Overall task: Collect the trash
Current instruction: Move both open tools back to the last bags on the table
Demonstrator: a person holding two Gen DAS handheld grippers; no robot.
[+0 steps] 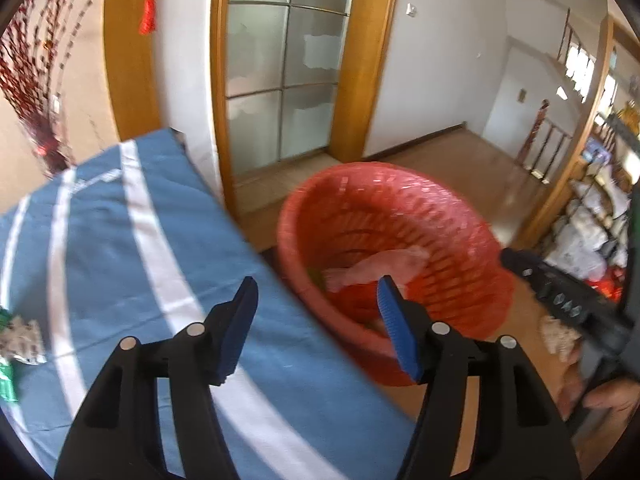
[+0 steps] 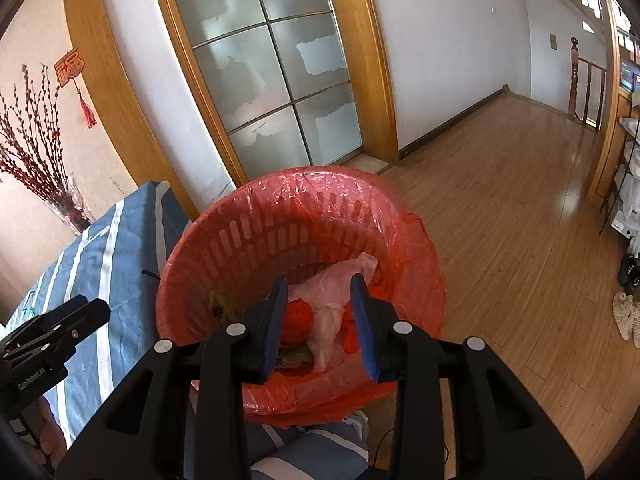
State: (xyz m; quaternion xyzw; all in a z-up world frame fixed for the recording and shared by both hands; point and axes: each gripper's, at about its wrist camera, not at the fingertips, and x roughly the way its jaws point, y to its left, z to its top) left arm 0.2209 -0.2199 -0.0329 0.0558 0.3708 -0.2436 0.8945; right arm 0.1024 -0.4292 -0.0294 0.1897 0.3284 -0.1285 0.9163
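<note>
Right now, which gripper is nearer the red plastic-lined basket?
Right. The right gripper hangs open directly above the red plastic-lined basket; the left gripper is open over the blue striped tablecloth's edge, beside it.

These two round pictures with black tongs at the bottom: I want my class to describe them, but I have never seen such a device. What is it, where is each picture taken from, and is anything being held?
There is no robot here. A person holds a hand tool in each hand, each with two jaws and a wide-angle camera looking forward along them, hence the round, bent view.

One picture comes from the left gripper, the other from the right gripper. Both have their jaws open and hold nothing.

The right view looks down into a red bin lined with a red bag, standing on the wooden floor beside the table. Inside lie a pale plastic bag, an orange ball-like thing and some greenish scraps.

The left view shows a blue striped tablecloth with a wrapper at its left edge, still to be collected.
</note>
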